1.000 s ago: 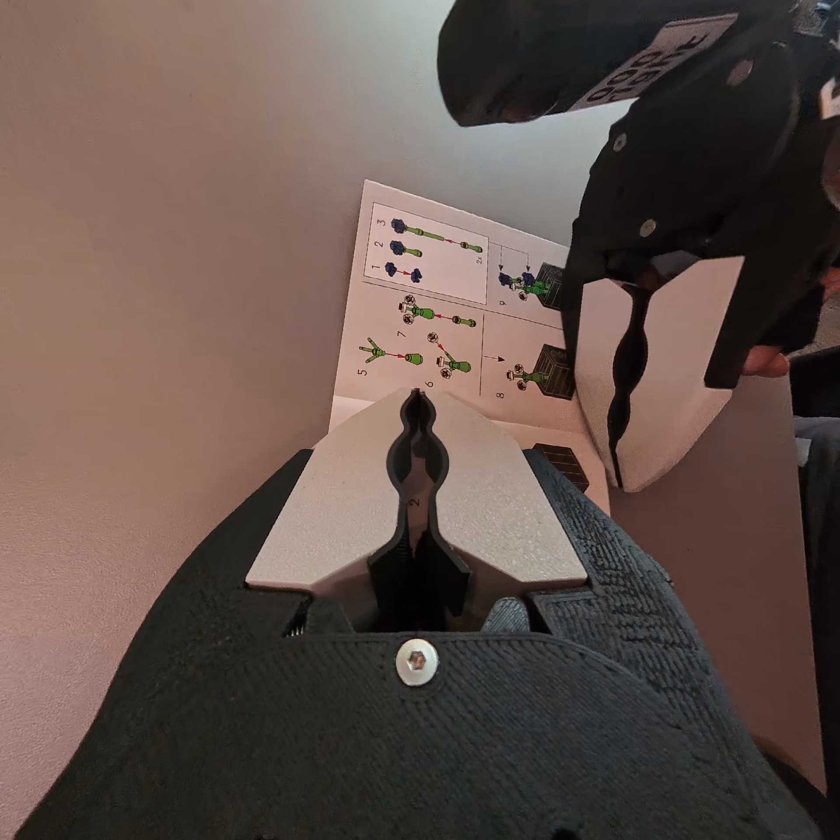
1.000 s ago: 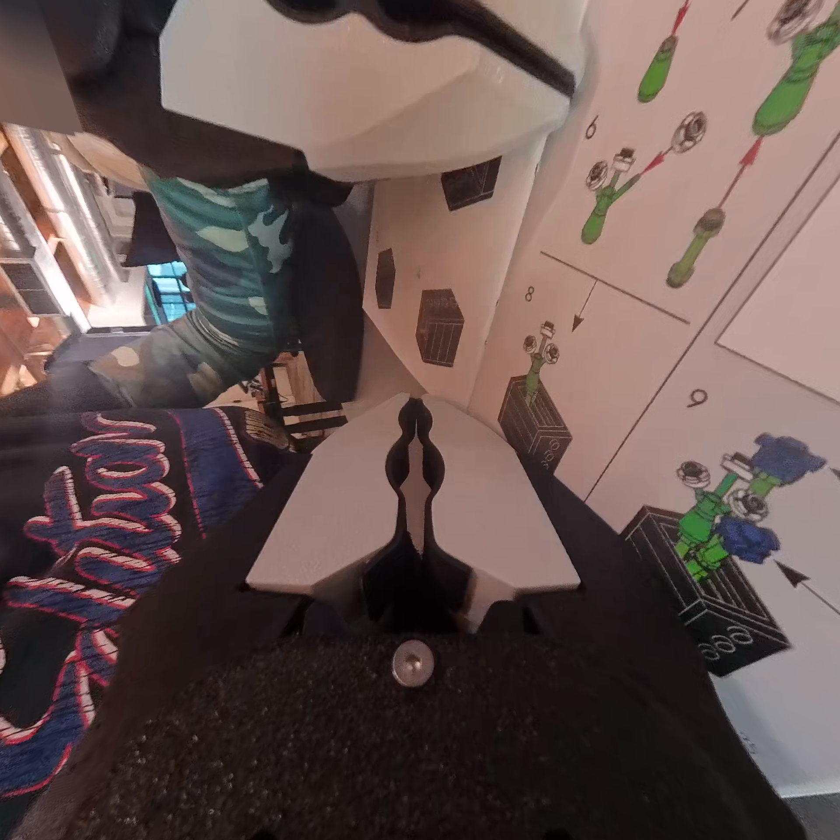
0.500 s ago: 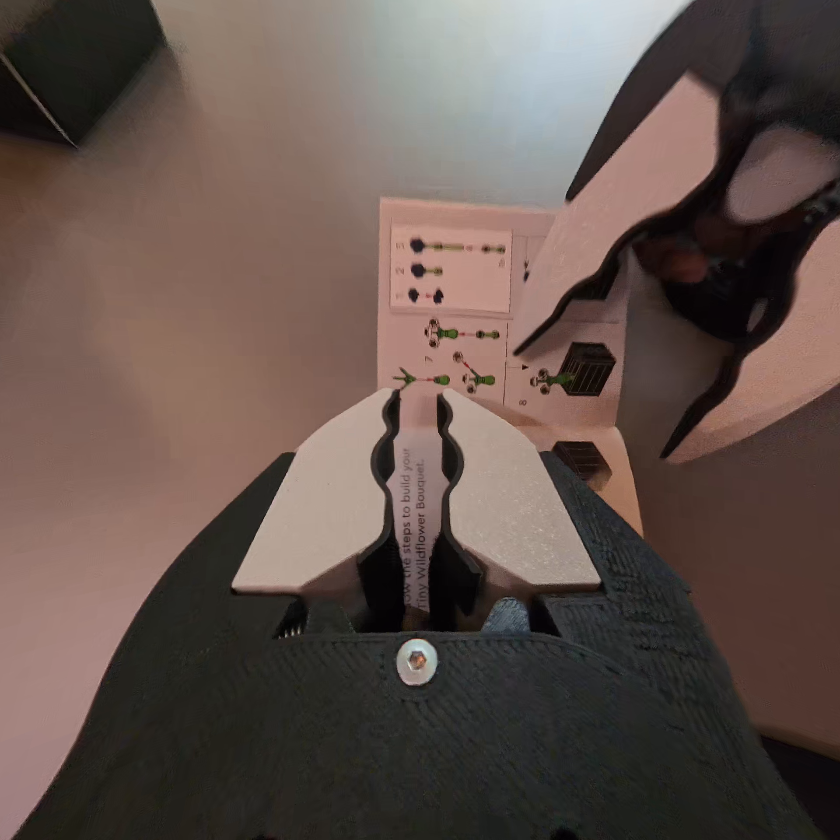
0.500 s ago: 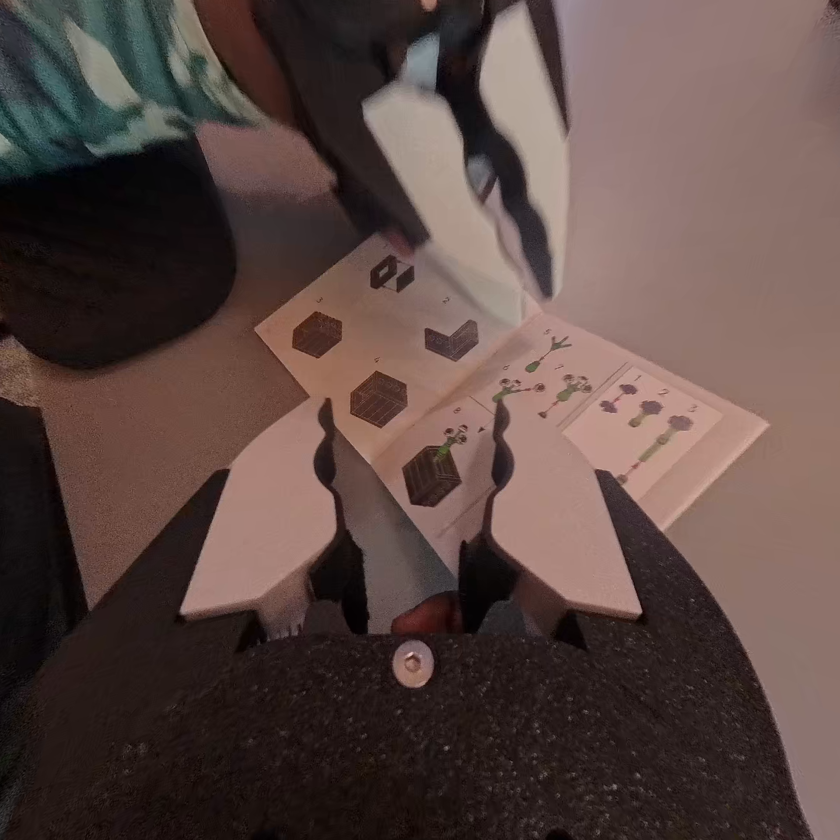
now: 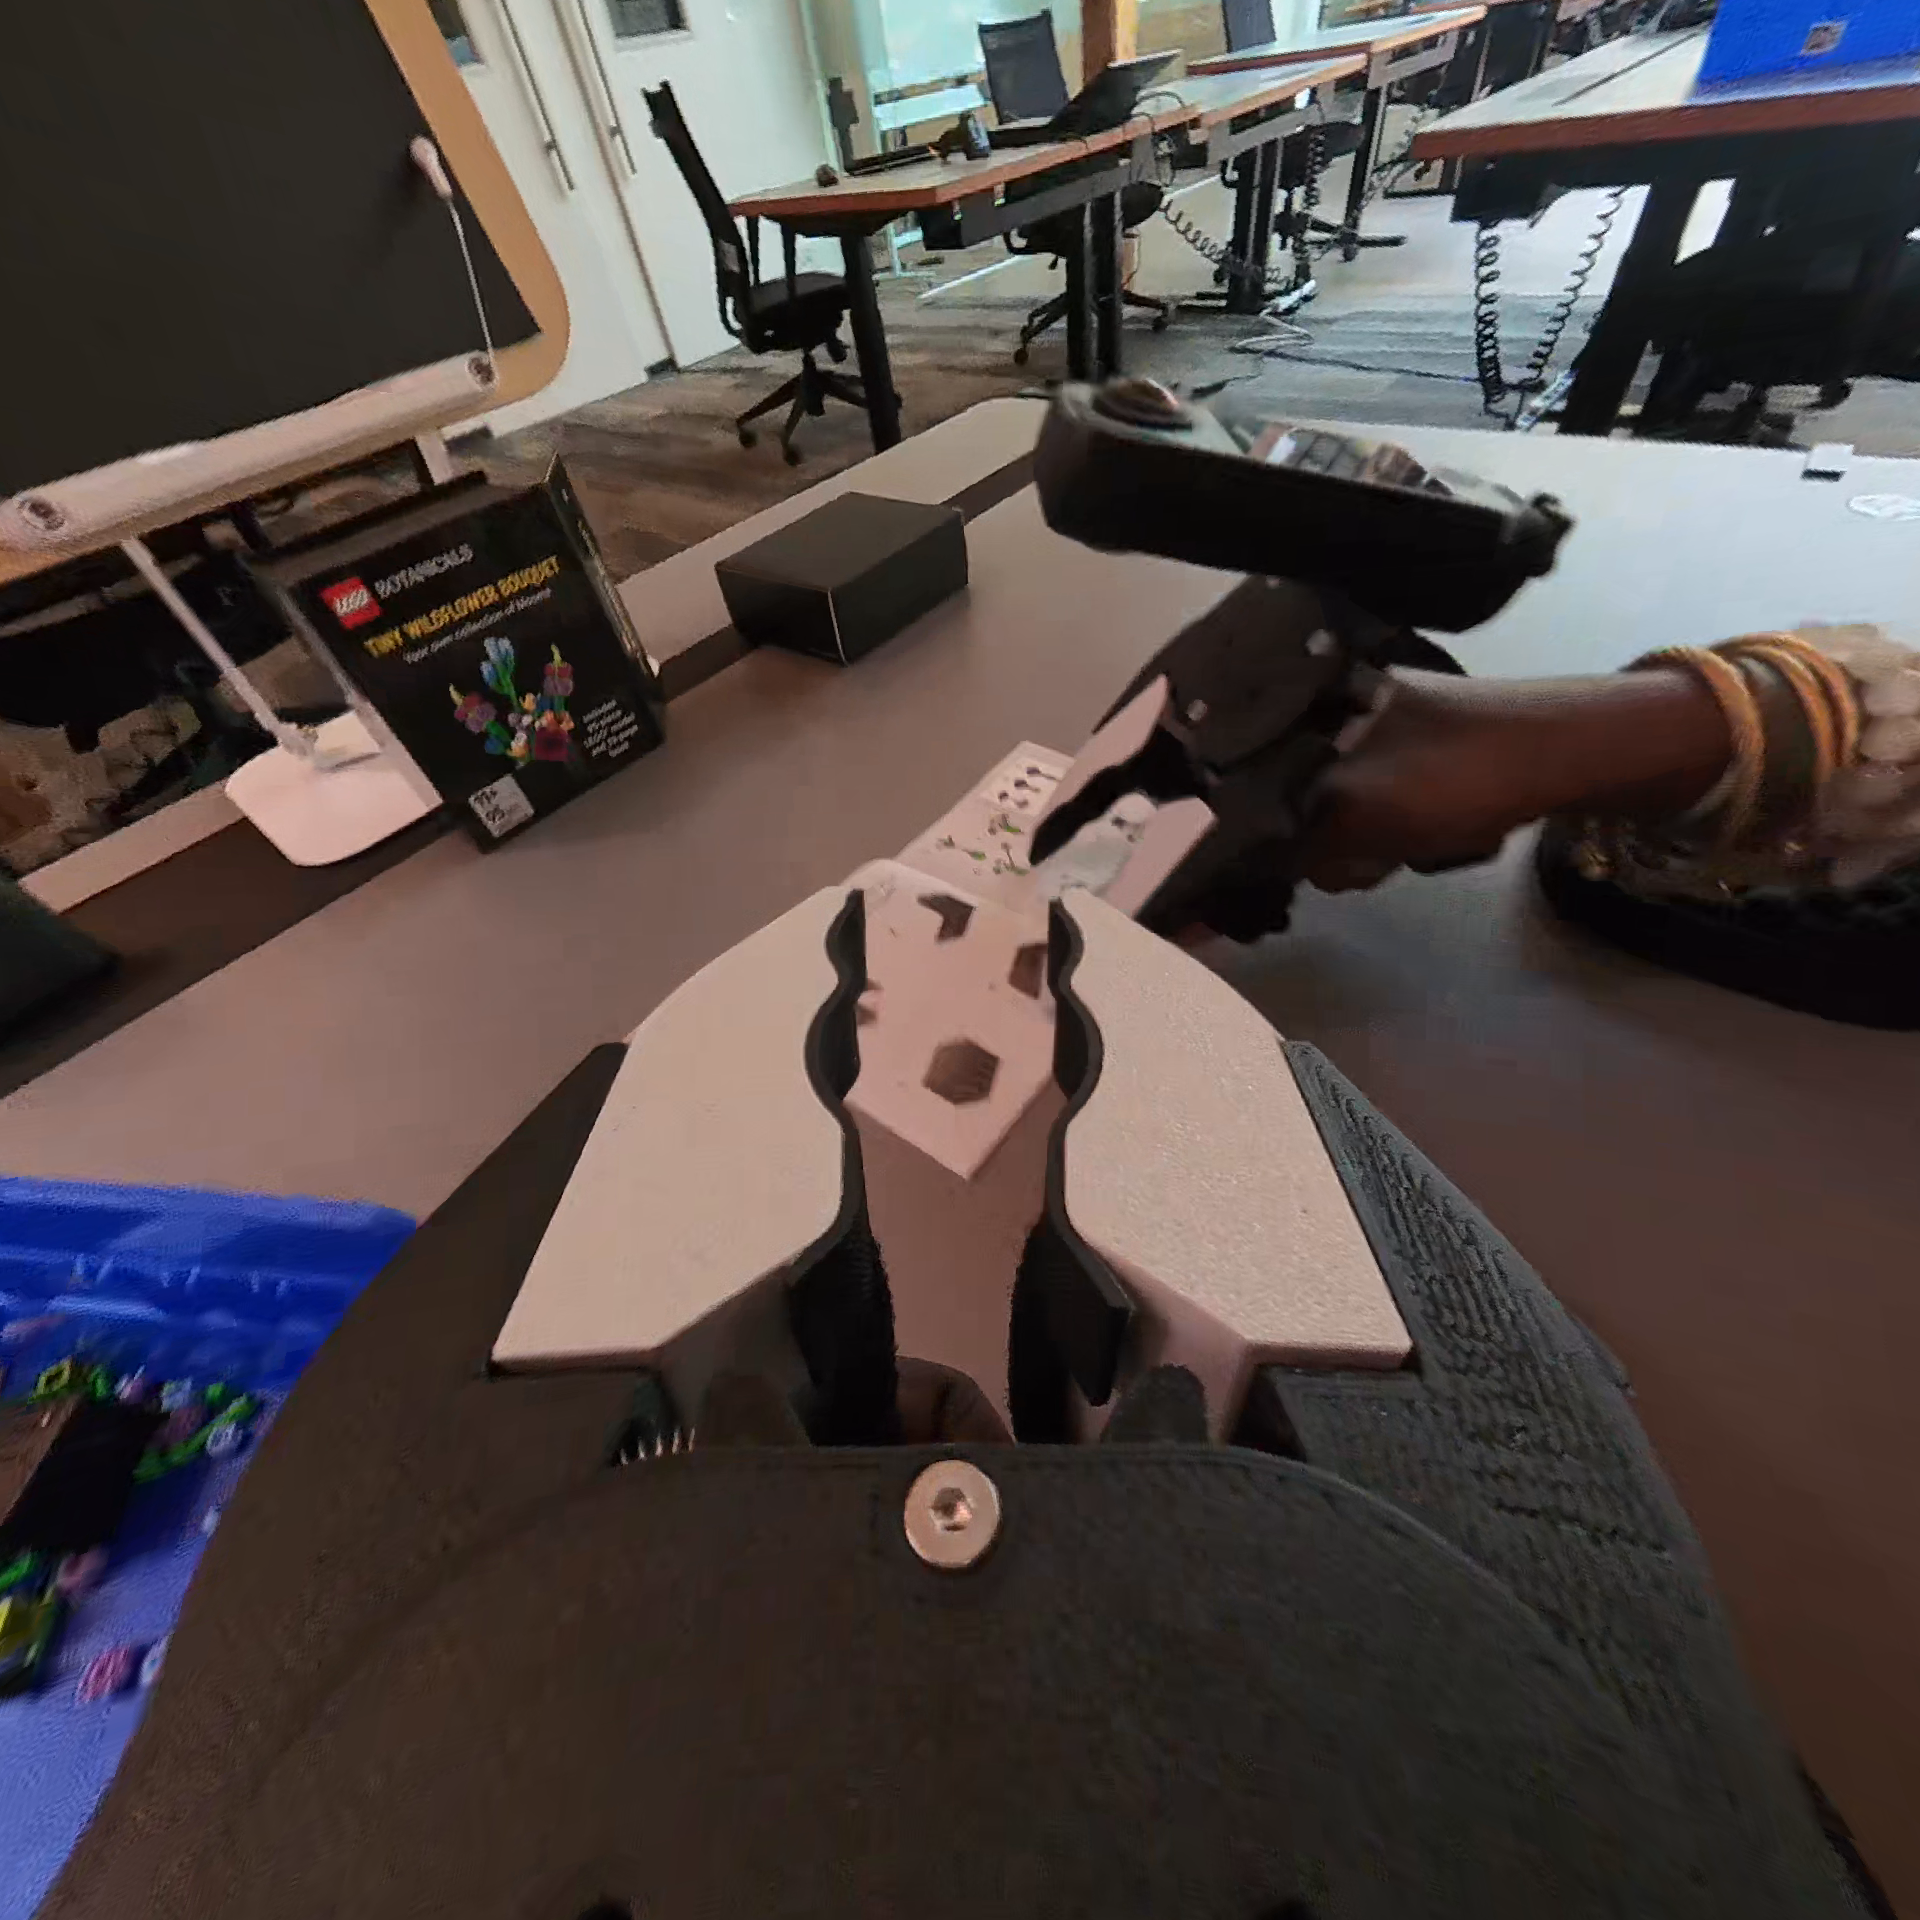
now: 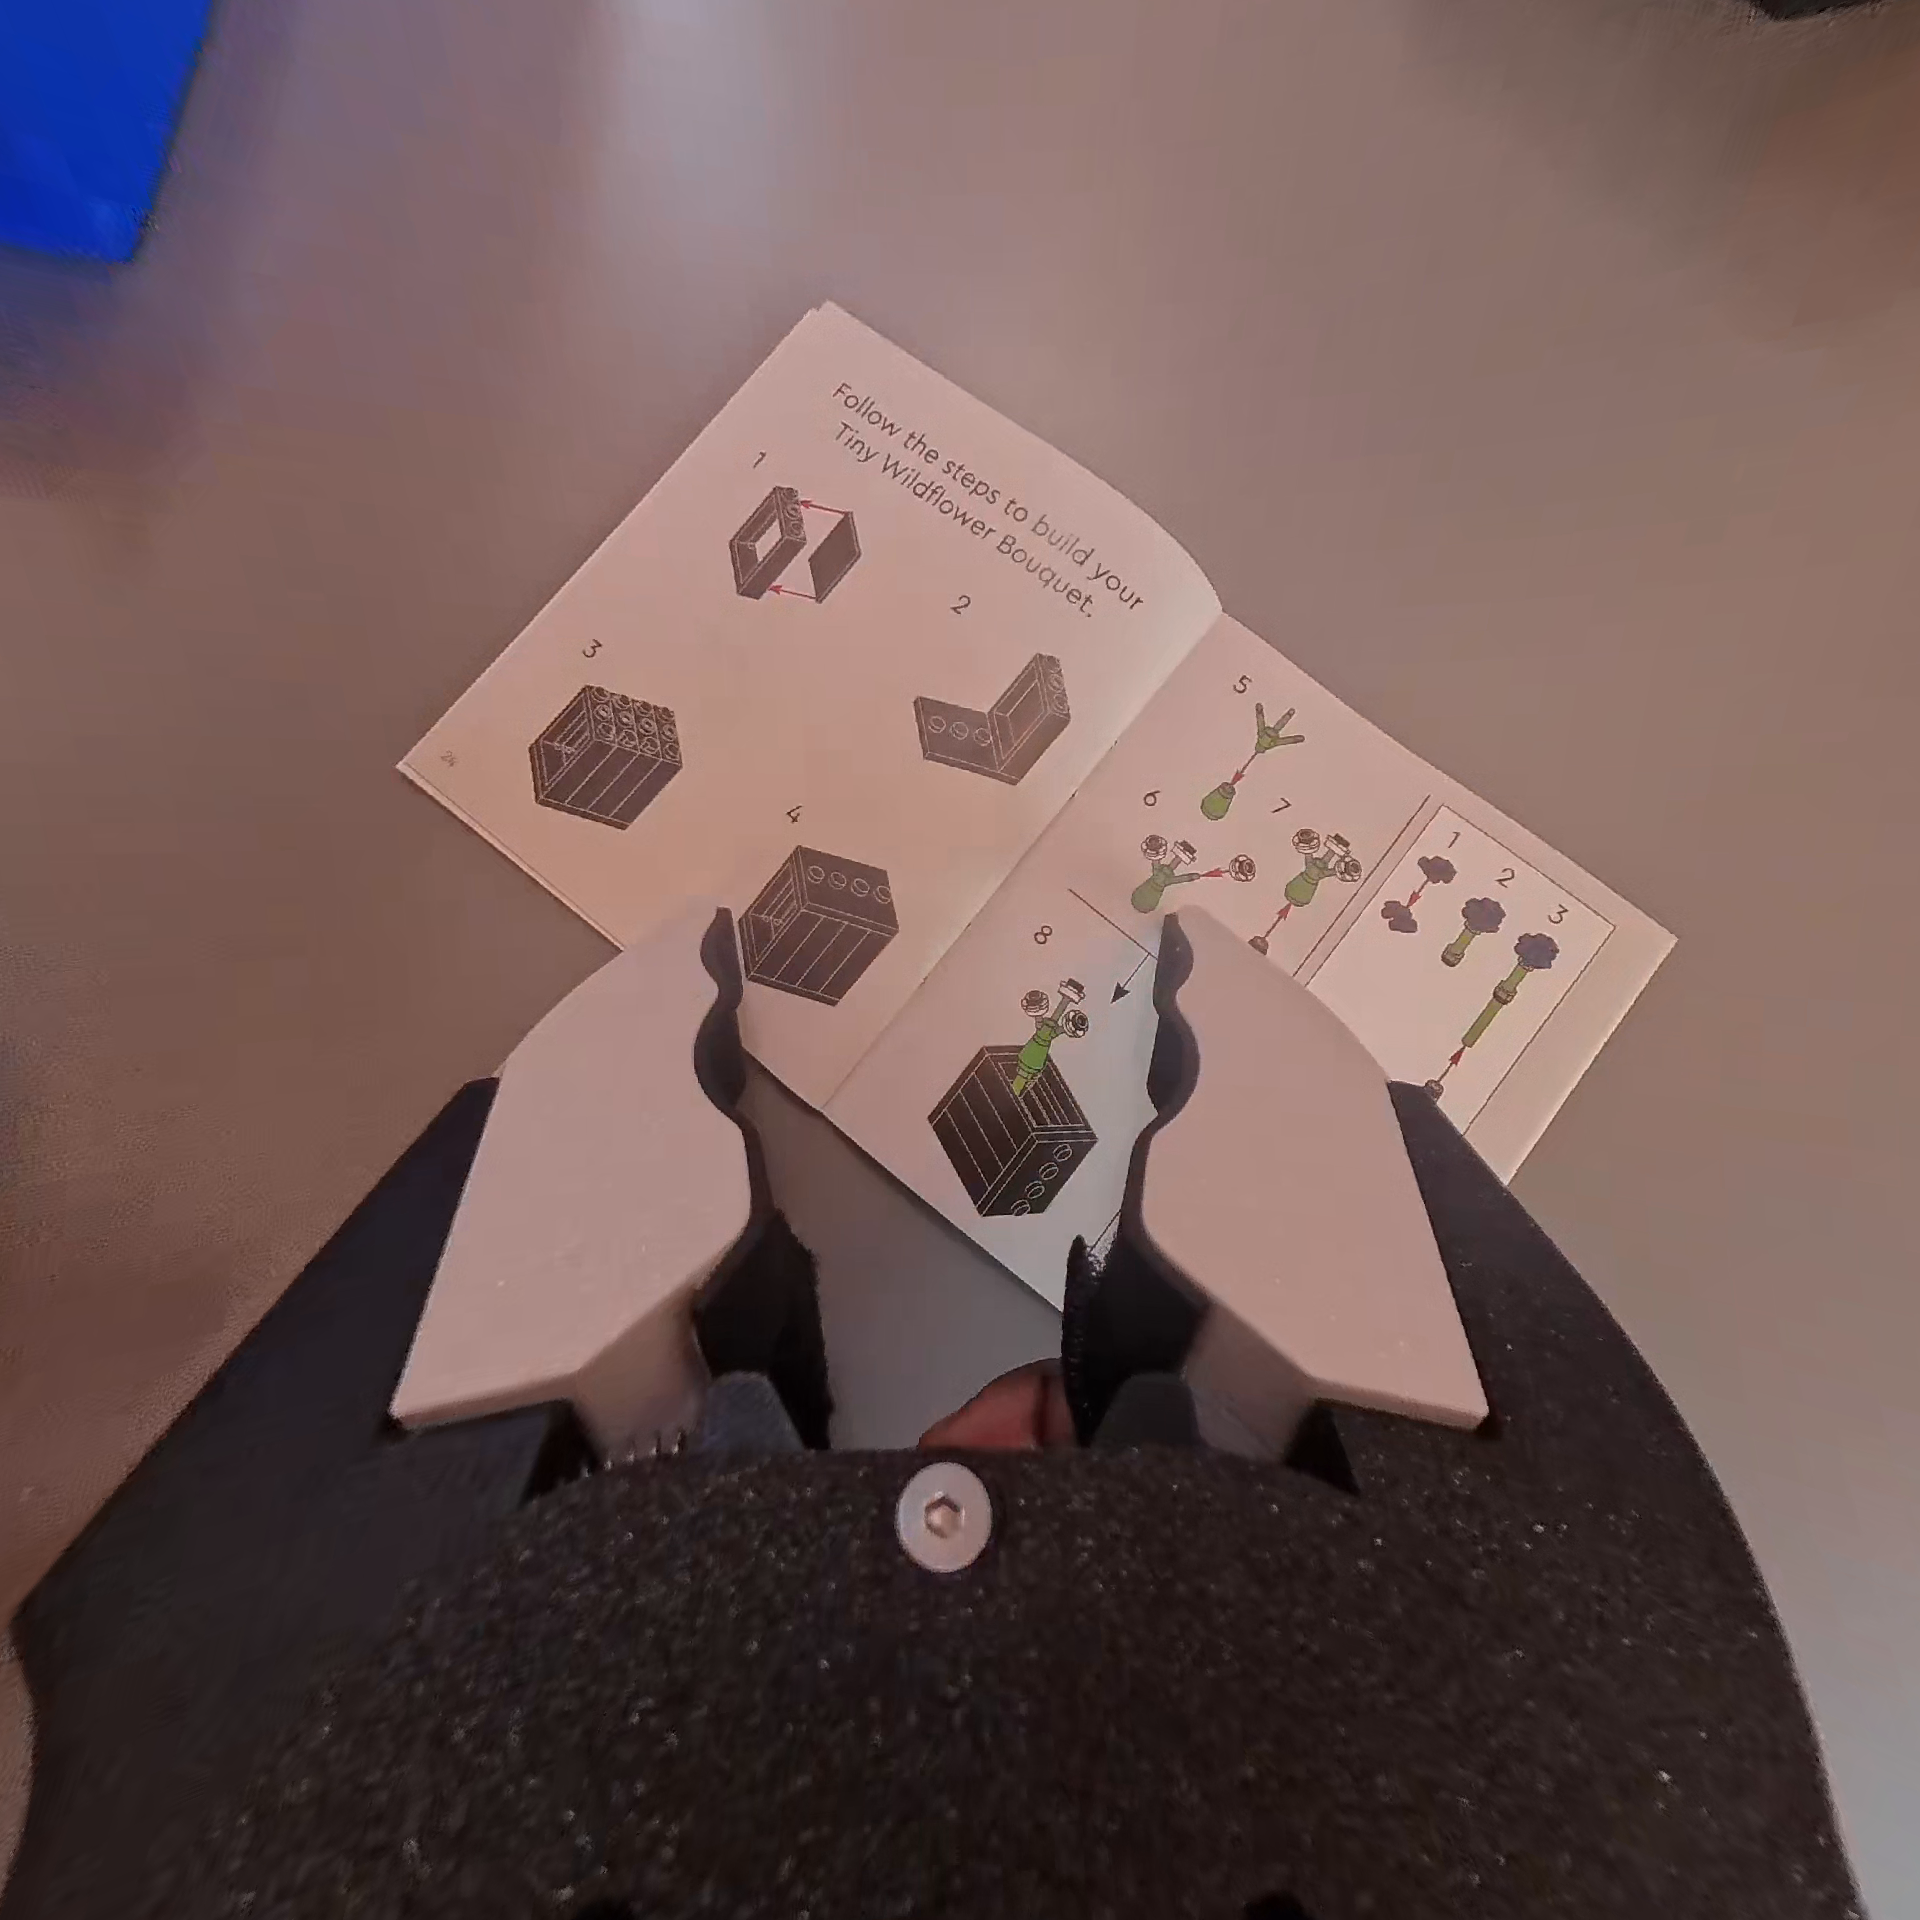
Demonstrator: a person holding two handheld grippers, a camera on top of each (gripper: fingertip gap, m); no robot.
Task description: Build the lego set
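Observation:
The open instruction booklet (image 6: 935, 727) lies flat on the grey table, with building steps drawn on both pages. My right gripper (image 6: 945, 925) is open and empty, above the booklet's near edge. My left gripper (image 5: 956, 914) is open and empty, and the booklet (image 5: 966, 1029) shows on the table between its fingers. In the left wrist view the right gripper (image 5: 1091, 800), held by a hand, hovers over the booklet's far page. Loose lego pieces (image 5: 62, 1455) lie in a blue tray (image 5: 208, 1247) at the lower left.
The black lego set box (image 5: 499, 665) stands at the back left beside a white lamp base (image 5: 322, 800). A small black box (image 5: 842, 571) sits behind. A dark dish (image 5: 1714, 935) lies at the right under the arm. The tray's blue corner (image 6: 73, 104) shows top left.
Both grippers were shut on the booklet a second ago. They have opened, let go of it and drawn back. The booklet now lies open and flat on the table.

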